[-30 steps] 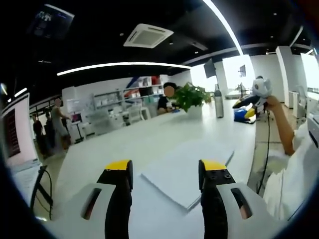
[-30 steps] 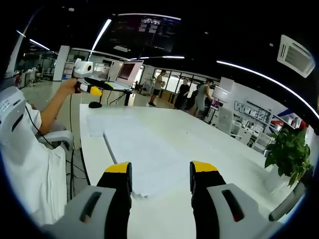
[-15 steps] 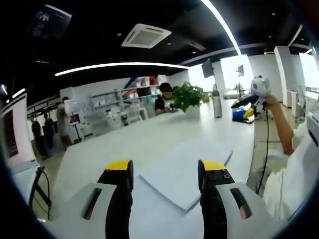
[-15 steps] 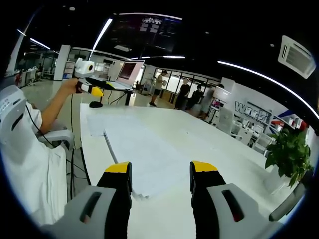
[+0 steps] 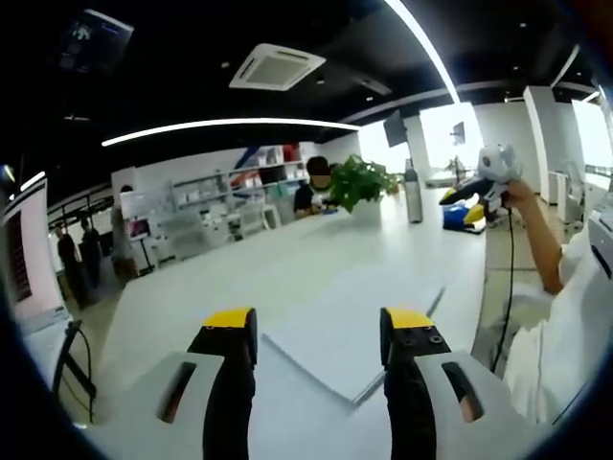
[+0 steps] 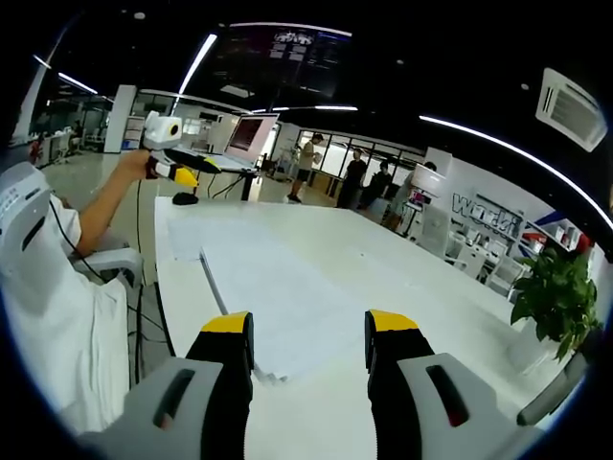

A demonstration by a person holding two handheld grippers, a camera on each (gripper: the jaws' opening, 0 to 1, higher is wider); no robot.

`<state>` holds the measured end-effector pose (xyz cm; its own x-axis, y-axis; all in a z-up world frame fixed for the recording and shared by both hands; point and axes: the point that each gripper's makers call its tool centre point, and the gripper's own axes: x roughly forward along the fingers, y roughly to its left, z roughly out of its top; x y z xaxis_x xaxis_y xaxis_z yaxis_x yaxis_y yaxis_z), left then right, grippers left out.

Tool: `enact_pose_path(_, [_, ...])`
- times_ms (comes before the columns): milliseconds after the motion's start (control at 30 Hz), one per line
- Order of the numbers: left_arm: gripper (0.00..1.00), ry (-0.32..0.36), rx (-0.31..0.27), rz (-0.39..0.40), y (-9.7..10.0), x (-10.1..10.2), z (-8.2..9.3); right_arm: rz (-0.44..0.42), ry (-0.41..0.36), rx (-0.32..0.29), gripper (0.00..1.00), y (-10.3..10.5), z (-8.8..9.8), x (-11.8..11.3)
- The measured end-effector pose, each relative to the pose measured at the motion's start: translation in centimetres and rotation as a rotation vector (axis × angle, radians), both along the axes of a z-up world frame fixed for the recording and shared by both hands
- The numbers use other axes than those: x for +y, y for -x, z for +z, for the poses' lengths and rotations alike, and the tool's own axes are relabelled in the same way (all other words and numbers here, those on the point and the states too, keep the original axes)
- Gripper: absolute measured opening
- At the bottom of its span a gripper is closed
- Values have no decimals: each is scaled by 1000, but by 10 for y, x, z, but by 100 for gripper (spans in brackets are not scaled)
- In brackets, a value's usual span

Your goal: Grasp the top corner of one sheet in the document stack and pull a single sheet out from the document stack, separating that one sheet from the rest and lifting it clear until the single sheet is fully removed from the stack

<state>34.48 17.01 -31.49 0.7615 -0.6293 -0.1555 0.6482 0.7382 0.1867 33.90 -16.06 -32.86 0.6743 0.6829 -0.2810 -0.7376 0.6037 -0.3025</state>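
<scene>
Almost nothing has changed in the last second: the stack (image 5: 359,321) lies flat on the white bench (image 5: 239,287), untouched, with its near corner between the jaws of the left tongs (image 5: 319,331). Only the camera has drifted a little. The left tongs and the right tongs (image 6: 303,331) are both wide open and hold nothing. I judge that the grasp of the top corner has not begun yet.
</scene>
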Motion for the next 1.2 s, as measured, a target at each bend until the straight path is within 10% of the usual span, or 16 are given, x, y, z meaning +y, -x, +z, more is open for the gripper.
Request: enact_pose_path(1200, [52, -22, -1, -51, -1, -19, -8, 6, 5, 9, 46, 0, -3, 0])
